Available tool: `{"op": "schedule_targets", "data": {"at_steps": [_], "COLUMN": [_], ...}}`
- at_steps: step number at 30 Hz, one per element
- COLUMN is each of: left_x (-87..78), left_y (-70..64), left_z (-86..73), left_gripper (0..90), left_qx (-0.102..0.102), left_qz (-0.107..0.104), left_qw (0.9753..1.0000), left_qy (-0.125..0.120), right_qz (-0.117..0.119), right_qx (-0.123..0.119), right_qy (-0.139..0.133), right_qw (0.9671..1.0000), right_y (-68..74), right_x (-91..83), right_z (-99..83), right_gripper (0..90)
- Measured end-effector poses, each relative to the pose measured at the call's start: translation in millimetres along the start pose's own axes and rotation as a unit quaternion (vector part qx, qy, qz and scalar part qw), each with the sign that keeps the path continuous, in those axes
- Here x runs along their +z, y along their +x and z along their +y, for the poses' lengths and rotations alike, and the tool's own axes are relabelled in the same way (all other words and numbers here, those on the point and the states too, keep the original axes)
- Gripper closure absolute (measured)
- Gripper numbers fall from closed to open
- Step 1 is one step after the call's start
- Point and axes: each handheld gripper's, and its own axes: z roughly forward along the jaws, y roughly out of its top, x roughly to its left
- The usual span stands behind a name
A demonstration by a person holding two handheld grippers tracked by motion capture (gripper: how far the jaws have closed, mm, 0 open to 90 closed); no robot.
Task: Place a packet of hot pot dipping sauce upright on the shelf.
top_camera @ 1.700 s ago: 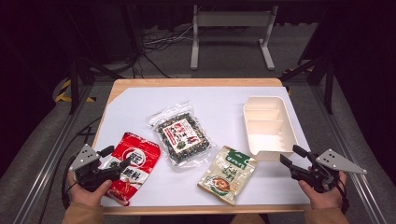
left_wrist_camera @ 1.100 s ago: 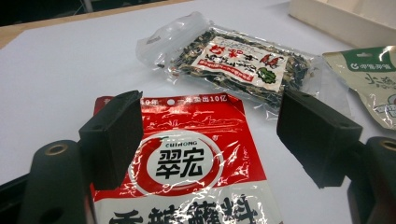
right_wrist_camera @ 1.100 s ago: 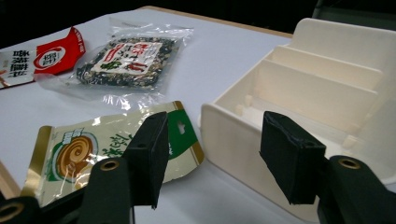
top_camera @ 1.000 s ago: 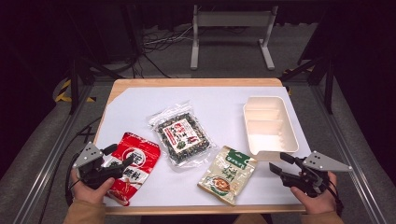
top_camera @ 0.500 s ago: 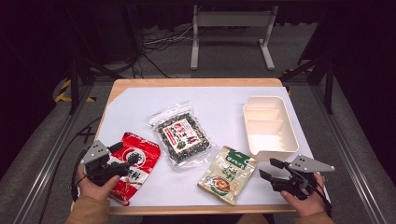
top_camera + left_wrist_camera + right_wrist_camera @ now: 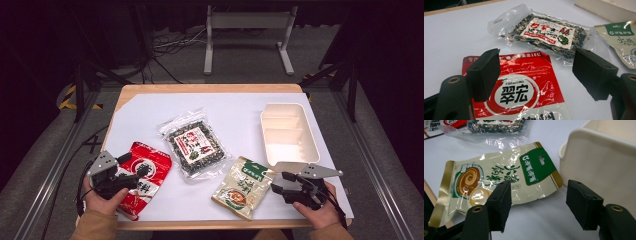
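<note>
Nothing packed yet, going by how things lie: the cream tray (image 6: 289,131) has bare compartments and all three packets lie flat on the white sheet (image 6: 240,107). Left gripper (image 6: 131,176) has its jaws spread wide, nothing between them; in the left gripper view the red packet (image 6: 521,85) lies right under and ahead of the jaws, its top edge just past the tips, so it looks like the thing this claw is about to take, but no contact that I can see. Beyond the red packet, further out from that claw, sits the clear bag of dark dried stuff (image 6: 549,33), and off to its far right a corner of the green-beige packet (image 6: 622,42). Right gripper (image 6: 283,184) is also spread and empty; in the right gripper view the green-beige packet (image 6: 499,178) lies just ahead of and to the left of the jaws, its near corner roughly between them but lower, on the sheet, not pinched. The tray wall (image 6: 599,162) rises close on that claw's right side, near the right jaw, apart from it. My read: both claws at the approach stage, first grasp not made. Left to do: close on a packet, lift, carry to the tray, then the others. The clear bag (image 6: 194,145) lies between the two claws, well off from both.
</note>
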Motion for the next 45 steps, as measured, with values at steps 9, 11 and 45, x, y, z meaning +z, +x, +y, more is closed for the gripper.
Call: {"op": "schedule_targets", "data": {"at_steps": [9,11,45], "left_x": [-1.9,-2.1,-4.4], "left_y": [-0.1,0.1,-1.0], "left_z": [-1.5,-1.9,-5.2], "left_gripper": [23.1,23.0,23.0], "left_qx": [0.000,0.000,-0.001], "left_qz": [0.003,0.004,0.011], "left_qw": [1.0000,1.0000,0.9999], "left_qy": [0.002,0.002,0.005], "right_qz": [-0.003,-0.003,0.099], "right_qx": [0.008,0.014,0.025], "right_qy": [0.031,0.032,-0.027], "right_qw": [0.9995,0.9994,0.9944], "right_y": [-5.1,-6.4,5.0], "right_x": [19.0,21.5,39.7], "right_z": [-0.6,-0.5,9.9], "right_gripper": [36.2,36.0,54.6]}}
